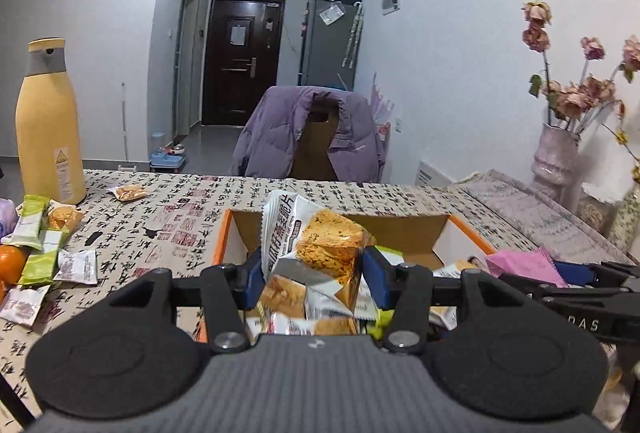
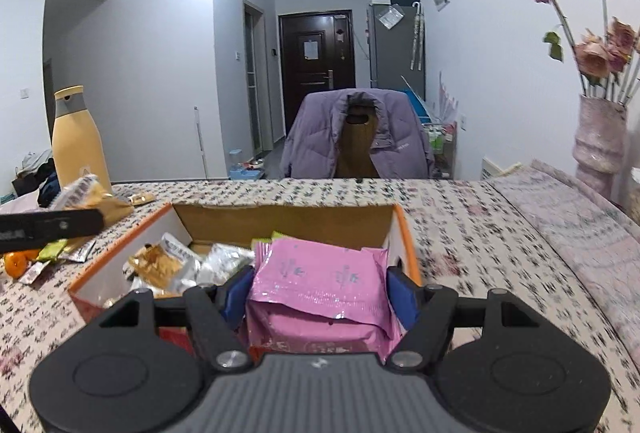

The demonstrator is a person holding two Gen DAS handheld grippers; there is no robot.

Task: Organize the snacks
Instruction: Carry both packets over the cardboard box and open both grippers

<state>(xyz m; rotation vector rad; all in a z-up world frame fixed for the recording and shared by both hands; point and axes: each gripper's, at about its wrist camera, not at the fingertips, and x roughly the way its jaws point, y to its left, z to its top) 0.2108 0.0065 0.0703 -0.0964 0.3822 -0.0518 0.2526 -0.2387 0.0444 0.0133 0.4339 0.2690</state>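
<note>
Packets are what both of our tools hold. Between the blue pads of our left gripper [image 1: 312,273] sits a white-and-orange cracker packet [image 1: 316,245], pinched at its lower half so the top stands clear above the fingers; directly below it lie snacks already dropped into the orange-rimmed cardboard box [image 1: 400,229]. We judge it is held over the box because this is the drop point.

Our right gripper [image 2: 318,293] is clamped across a pink packet [image 2: 320,281], gripped by its two side edges so it stays flat, hanging over the near right corner of the same box [image 2: 280,219]. To the left of these fingers lie the loose silver and orange packets [image 2: 168,265] inside it.

Farther out, left of our left tool, more snacks [image 1: 40,253] wait scattered on the patterned tablecloth [image 1: 180,209], with an orange [image 1: 12,263] among them. Beyond those stands a yellow bottle [image 1: 48,121], and a single small packet [image 1: 130,191] lies next to it, so much sorting remains.

Past the table's far edge, a chair draped with a purple jacket [image 1: 312,137] faces us.
</note>
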